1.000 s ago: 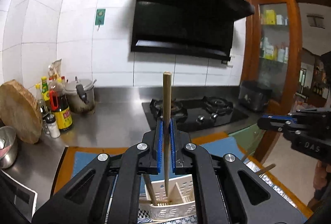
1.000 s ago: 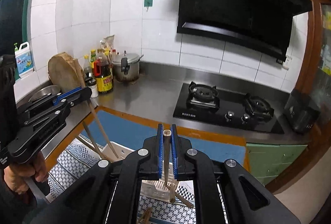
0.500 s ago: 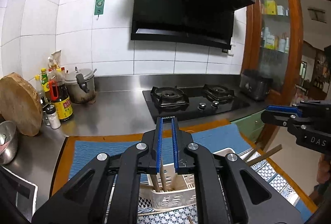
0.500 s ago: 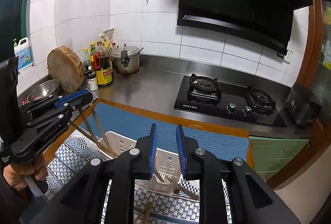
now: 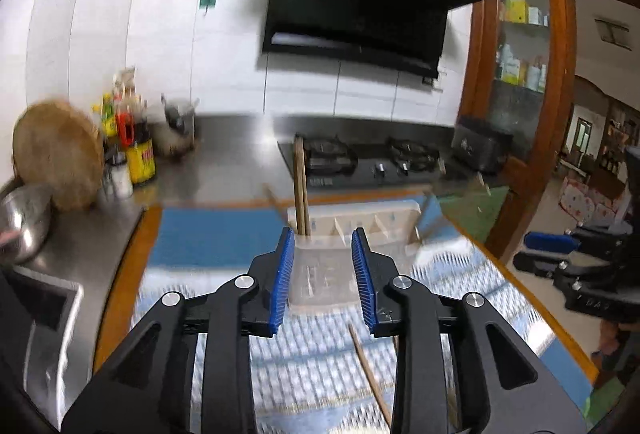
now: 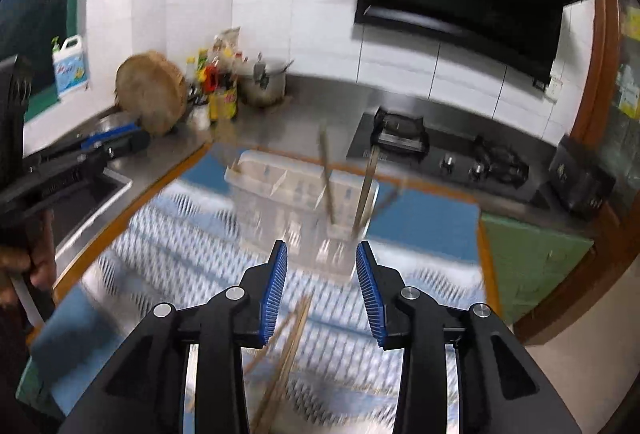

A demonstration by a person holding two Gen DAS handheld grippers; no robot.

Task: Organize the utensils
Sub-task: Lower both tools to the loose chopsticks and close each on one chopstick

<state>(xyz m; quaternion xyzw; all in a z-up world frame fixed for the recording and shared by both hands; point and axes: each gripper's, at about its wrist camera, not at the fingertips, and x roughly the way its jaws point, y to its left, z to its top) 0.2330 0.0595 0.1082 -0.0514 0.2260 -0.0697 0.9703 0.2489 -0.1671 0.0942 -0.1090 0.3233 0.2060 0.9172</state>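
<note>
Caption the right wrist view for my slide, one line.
Right gripper, jaws opening and empty, above loose chopsticks on the patterned mat, facing the white utensil caddy holding upright chopsticks.

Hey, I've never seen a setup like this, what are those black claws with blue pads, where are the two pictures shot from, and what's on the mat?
There is no robot. A person holds a hand-held gripper in each hand, each with a camera looking along its fingers. One picture is from the left gripper, one from the right gripper. Both are opening and hold nothing. On the patterned mat stands a white caddy with chopsticks standing in it. More loose chopsticks lie on the mat, still to be sorted.
</note>
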